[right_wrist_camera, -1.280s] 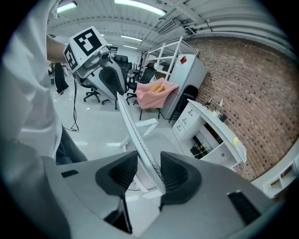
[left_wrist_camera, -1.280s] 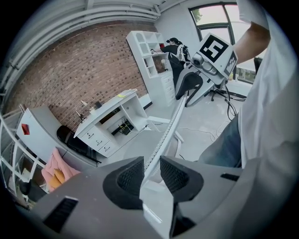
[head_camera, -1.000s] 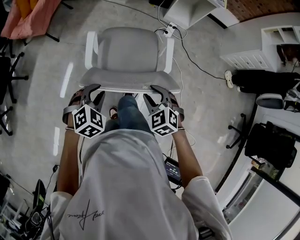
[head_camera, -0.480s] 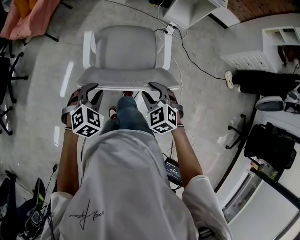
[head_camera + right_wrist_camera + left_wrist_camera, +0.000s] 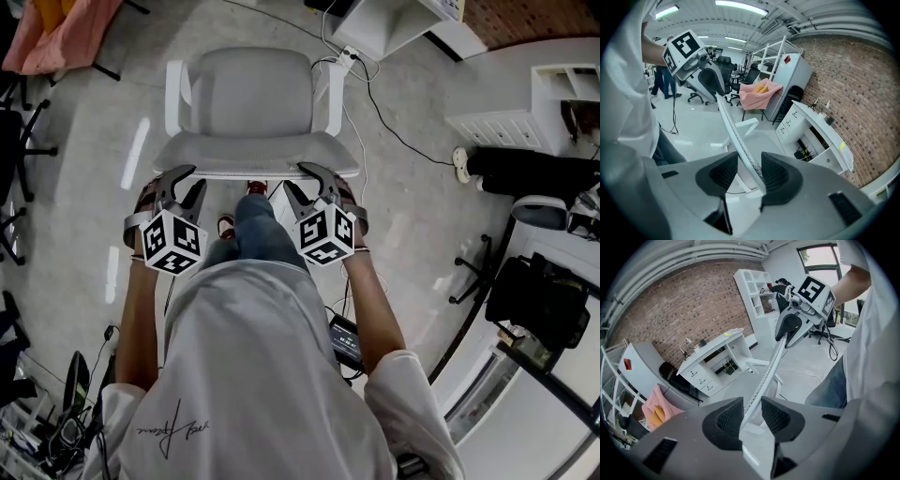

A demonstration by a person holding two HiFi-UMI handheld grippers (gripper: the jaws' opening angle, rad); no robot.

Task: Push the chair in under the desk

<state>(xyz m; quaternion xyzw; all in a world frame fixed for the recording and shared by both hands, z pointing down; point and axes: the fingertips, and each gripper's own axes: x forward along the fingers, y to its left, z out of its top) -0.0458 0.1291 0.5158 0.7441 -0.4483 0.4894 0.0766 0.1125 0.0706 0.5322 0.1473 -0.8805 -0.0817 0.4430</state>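
The chair (image 5: 253,94) stands on the floor (image 5: 412,216) right ahead of us, its seat turned away from us toward the white desk (image 5: 389,23). The desk shows at the top of the head view, up and to the right of the chair, and the chair is not under it. The backrest rim (image 5: 258,171) runs crosswise just before our knee, and we have a gripper over each end of it. The left gripper (image 5: 192,180) straddles the rim's left end. Its fingers (image 5: 726,416) have just been opening a little, yet the rim fills the gap between them and lies against both. The right gripper (image 5: 298,180) straddles the right end. Its fingers (image 5: 780,176) stand apart, with the rim against one of them and floor showing between it and the other. A power strip (image 5: 342,58) lies on the floor by the chair's far right corner, and a pink cloth (image 5: 56,33) hangs at the upper left.
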